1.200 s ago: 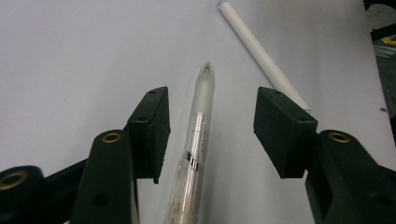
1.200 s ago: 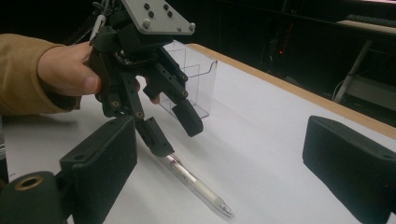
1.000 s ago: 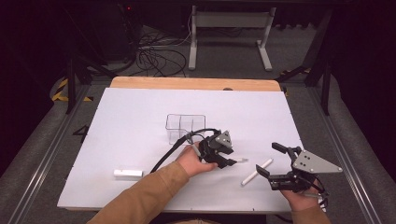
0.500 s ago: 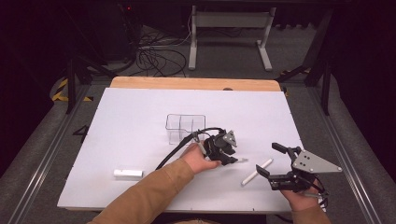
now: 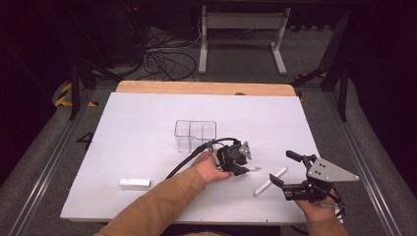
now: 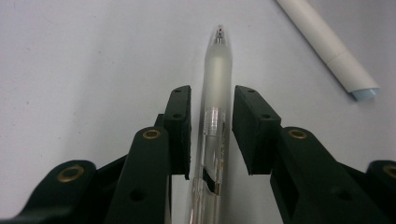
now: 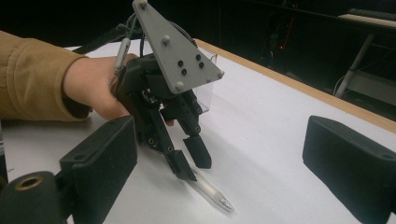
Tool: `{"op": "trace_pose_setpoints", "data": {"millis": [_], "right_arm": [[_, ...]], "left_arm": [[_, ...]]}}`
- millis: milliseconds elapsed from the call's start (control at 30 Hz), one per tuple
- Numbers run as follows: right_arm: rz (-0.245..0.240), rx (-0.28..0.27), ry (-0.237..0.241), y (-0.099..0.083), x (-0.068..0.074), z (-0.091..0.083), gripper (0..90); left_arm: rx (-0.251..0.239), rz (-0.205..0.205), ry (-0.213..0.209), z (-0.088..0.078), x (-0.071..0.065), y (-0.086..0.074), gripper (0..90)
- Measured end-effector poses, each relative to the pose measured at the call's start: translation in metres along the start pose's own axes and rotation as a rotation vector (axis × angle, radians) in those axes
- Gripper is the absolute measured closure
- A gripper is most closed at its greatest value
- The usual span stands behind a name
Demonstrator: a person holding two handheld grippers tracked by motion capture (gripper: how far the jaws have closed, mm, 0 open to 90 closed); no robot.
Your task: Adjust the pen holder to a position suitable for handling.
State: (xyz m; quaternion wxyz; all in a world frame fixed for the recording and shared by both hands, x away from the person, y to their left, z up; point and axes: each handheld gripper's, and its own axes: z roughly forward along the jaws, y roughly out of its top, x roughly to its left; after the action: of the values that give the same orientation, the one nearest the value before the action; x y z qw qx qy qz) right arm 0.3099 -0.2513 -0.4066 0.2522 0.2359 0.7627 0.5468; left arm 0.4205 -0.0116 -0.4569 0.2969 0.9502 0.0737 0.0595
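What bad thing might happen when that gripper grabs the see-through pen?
The left gripper has just been closing around the clear pen, but small gaps remain beside its pads, so the round barrel might roll or slip out. The white marker lies close by and could get bumped.

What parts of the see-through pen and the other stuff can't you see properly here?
- Clear pen: back end cut off by the bottom edge of the left gripper view, between the left gripper jaws.
- White marker: far end cut off by the top edge.
- Small white block: too small in the high view to identify.
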Motion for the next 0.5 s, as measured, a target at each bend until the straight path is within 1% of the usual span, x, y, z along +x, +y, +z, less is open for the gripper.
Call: {"op": "trace_pose_setpoints", "data": {"millis": [67, 200, 267, 333, 433, 500], "right_arm": [[0.0, 0.0, 0.001, 0.0, 0.0, 0.0001, 10.5], [-0.001, 0.0, 0.002, 0.0, 0.0001, 0.0001, 10.5], [-0.001, 0.001, 0.003, -0.0002, 0.0001, 0.0004, 10.5], [-0.003, 0.002, 0.005, -0.0003, 0.0002, 0.0007, 10.5], [-0.003, 0.003, 0.005, -0.0004, 0.0002, 0.0008, 10.5], [-0.002, 0.003, 0.003, -0.0004, 0.0002, 0.0008, 10.5]], "left_arm": [[0.012, 0.007, 0.006, 0.0018, -0.0009, 0.0002, 69.4], [0.015, 0.006, -0.002, 0.0022, -0.0006, 0.0013, 71.2], [0.024, 0.007, -0.011, 0.0021, -0.0013, 0.002, 74.7], [0.027, 0.011, -0.009, 0.002, -0.0021, 0.0028, 77.8], [0.029, 0.014, -0.01, 0.0019, -0.0022, 0.0032, 78.5], [0.03, 0.008, -0.013, 0.0018, -0.0017, 0.0032, 78.6]]}}
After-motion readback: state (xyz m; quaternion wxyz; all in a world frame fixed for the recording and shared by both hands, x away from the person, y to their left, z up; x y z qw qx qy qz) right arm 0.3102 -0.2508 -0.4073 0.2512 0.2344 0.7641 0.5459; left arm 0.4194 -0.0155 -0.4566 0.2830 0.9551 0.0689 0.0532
